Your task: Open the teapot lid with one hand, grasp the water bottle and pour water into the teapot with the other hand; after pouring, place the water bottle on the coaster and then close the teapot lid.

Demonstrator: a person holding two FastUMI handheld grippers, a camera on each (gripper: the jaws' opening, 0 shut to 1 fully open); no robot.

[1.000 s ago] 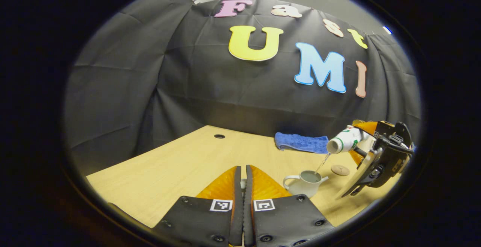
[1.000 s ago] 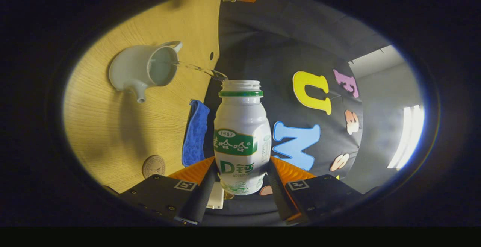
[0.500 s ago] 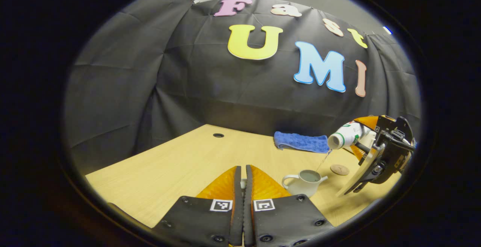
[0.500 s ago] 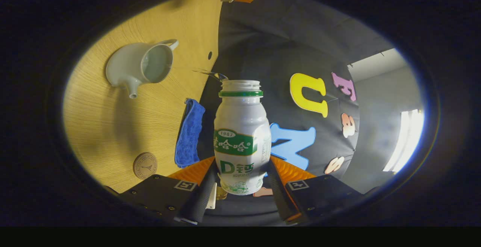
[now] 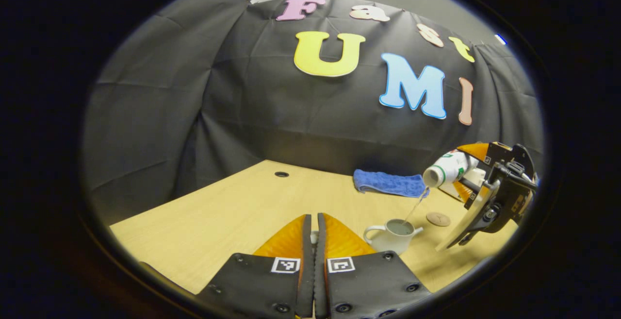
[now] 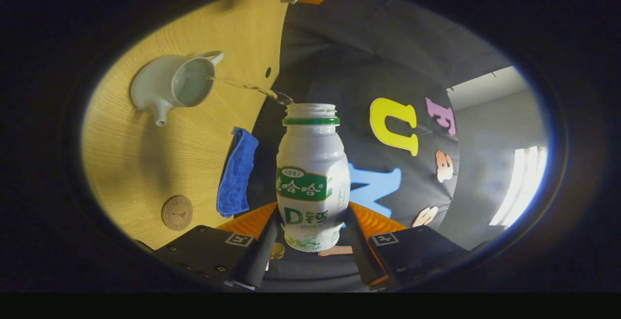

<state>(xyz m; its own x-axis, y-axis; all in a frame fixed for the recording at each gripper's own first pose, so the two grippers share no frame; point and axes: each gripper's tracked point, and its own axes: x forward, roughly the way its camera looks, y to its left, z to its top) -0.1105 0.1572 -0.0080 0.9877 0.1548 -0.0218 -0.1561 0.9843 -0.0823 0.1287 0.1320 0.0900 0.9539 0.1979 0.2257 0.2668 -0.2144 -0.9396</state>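
Over the counter: the right tool [image 6: 310, 234] grips the white plastic water bottle with a green label [image 6: 312, 178], both fingers pressing its base, tipped mouth-down.
Stream: a thin line of water [image 5: 416, 206] falls into the open white ceramic teapot [image 5: 392, 235].
Near the back edge: folded blue cloth [image 5: 388, 183]; round brown coaster [image 5: 438, 219] just beside the teapot.
Left tool [image 5: 313, 231]: clenched; something pale, perhaps the lid, sits between its fingers.

We see a blue cloth [image 5: 388, 183] lying folded (somewhat rumpled) on the wooden bench [image 5: 233, 212], near the black wall, with a small round hole [image 5: 281, 174] farther left.
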